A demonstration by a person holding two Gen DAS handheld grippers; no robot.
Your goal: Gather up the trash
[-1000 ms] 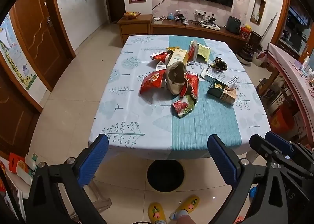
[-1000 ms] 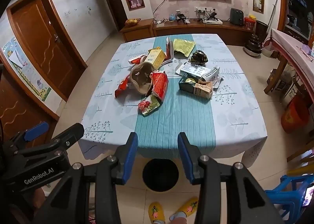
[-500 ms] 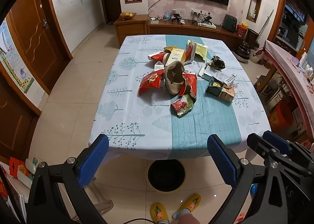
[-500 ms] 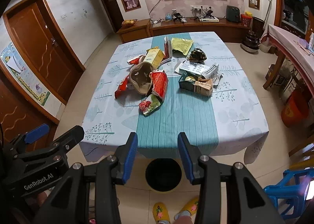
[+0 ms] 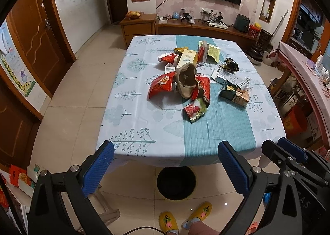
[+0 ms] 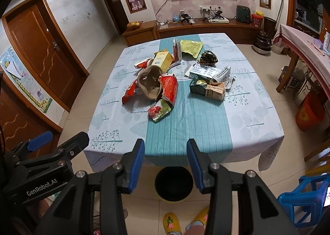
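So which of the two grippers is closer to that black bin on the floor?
Hard to call. The black bin sits just beyond the right gripper, centred between its fingers. It also sits between the left gripper's wider-spread fingers, and both hover above it.

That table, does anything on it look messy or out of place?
Yes. The table carries a heap of litter: crumpled red snack bags, a brown paper bag lying open on its side, a torn-open green carton and flattened boxes. Both tongs, left and right, hang open and empty.
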